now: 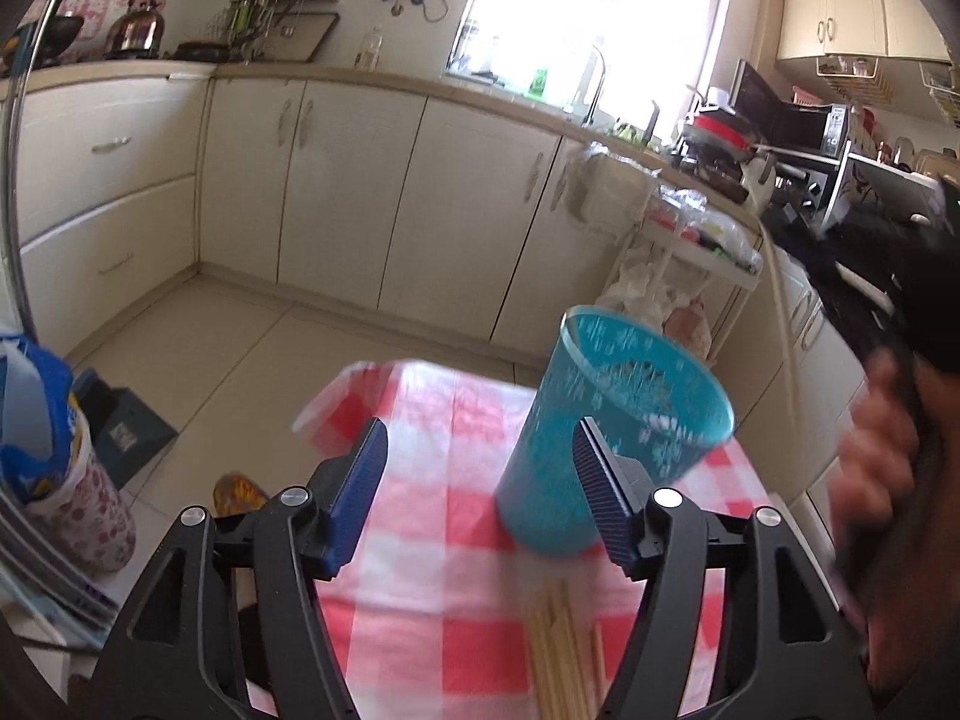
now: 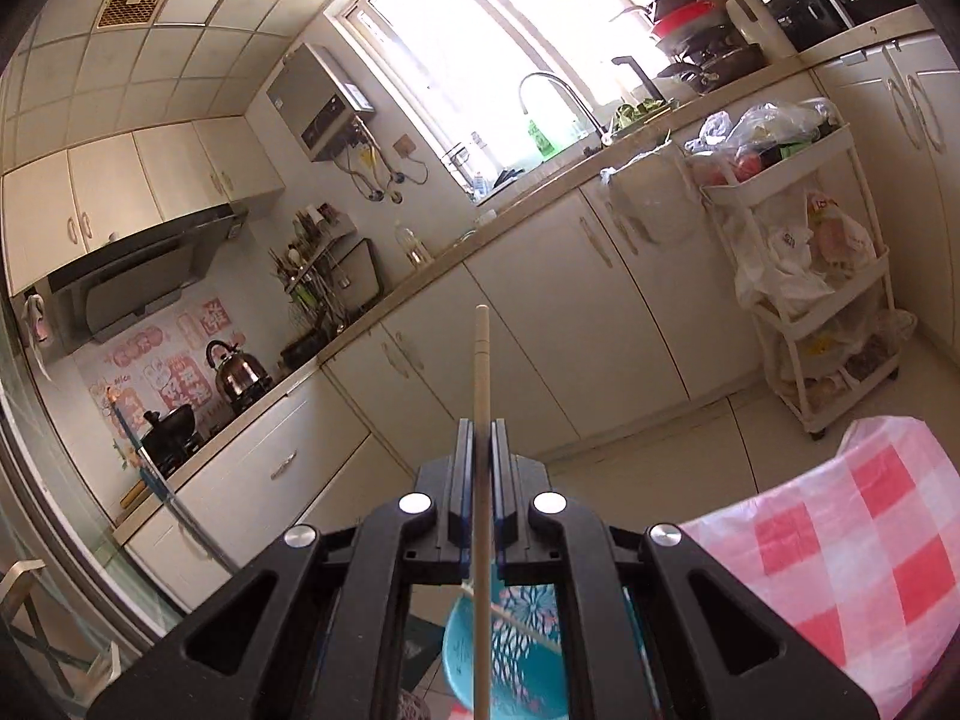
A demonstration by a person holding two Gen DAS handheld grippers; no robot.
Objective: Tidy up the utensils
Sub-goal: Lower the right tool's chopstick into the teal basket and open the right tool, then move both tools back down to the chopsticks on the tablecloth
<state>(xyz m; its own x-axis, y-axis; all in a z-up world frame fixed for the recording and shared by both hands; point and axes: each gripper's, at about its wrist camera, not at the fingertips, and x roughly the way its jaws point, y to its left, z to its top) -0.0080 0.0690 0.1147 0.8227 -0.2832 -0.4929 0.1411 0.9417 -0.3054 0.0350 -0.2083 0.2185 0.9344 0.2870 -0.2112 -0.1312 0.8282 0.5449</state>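
Left gripper (image 1: 479, 492) jaws spread, nothing pinched; tall blue plastic cup (image 1: 606, 438) just beyond its right finger, tilted on red-and-white checked tablecloth (image 1: 420, 516), bundle of pale wooden chopsticks (image 1: 558, 654) lying below it. Right gripper (image 2: 482, 450) pressed together, pinching one pale wooden chopstick (image 2: 481, 372) pointing forward past the fingertips.

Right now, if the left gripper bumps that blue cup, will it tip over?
Probably yes. The blue cup is tall, with a base narrower than its rim, so it looks top-heavy. It seems thin plastic with little visible inside, so likely light. On the checked tablecloth it might slide first.
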